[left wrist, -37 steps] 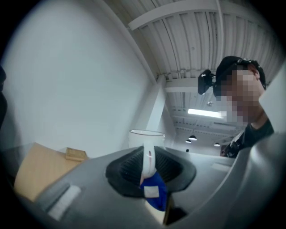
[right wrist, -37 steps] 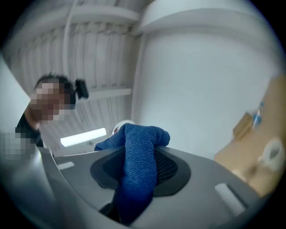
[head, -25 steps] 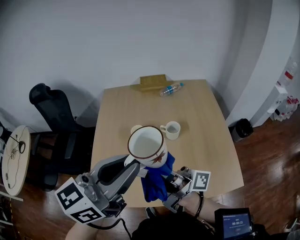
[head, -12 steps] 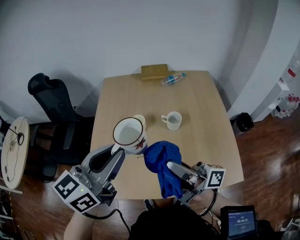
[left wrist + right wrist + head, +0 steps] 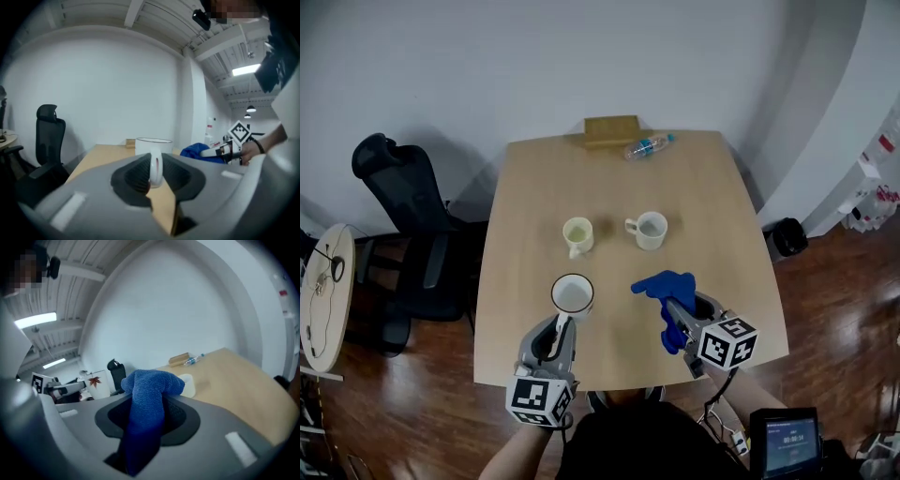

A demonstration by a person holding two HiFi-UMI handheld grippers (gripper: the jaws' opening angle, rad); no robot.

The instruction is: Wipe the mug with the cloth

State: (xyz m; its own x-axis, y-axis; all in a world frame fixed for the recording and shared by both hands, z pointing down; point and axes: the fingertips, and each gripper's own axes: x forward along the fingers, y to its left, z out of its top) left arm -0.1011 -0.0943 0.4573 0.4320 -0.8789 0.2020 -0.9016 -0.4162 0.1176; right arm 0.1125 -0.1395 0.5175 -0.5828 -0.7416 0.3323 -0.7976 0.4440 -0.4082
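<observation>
My left gripper [image 5: 561, 325] is clamped on the handle [image 5: 155, 168] of the mug [image 5: 572, 295], which stands upright over the near part of the table [image 5: 712, 197]. The gripper body hides its base, so I cannot tell whether it touches the wood. My right gripper [image 5: 672, 309] pinches the cloth [image 5: 664, 285], near the mug but apart from it. The cloth's lower end disappears between the jaws.

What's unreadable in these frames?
- Head view: whether the mug touches the table; seen from above.
- Left gripper view: mug body below its rim, hidden by the left gripper.
- Right gripper view: the cloth's lower end, sunk inside the right gripper.
- Head view: bottle label, too small.
</observation>
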